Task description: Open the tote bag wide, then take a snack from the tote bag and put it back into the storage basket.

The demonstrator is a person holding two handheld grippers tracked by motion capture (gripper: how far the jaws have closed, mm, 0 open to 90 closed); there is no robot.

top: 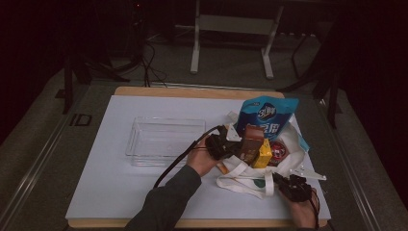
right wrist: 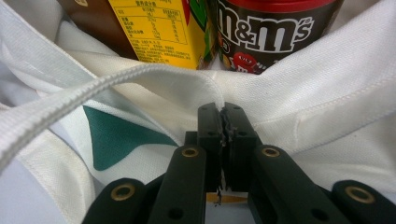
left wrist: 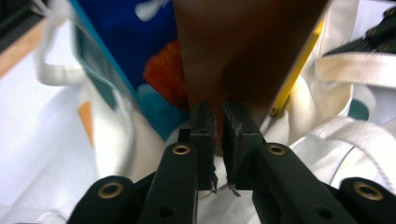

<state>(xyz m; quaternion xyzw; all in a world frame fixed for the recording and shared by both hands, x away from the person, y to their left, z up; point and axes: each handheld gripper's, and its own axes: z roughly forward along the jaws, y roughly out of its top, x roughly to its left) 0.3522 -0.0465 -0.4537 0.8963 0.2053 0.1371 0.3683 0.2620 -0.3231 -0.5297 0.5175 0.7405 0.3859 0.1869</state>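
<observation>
While one clear tray sits on the white mat at the left, the left gripper reaches from beside it into one white tote bag, its jaws pinched nearly together on the lower edge of one brown packet. That packet stands at the bag's mouth, touching one yellow box, with one blue pouch behind and one M&M's pack just right. At the near right, the right gripper has its jaws clamped tight on the bag's hem.
</observation>
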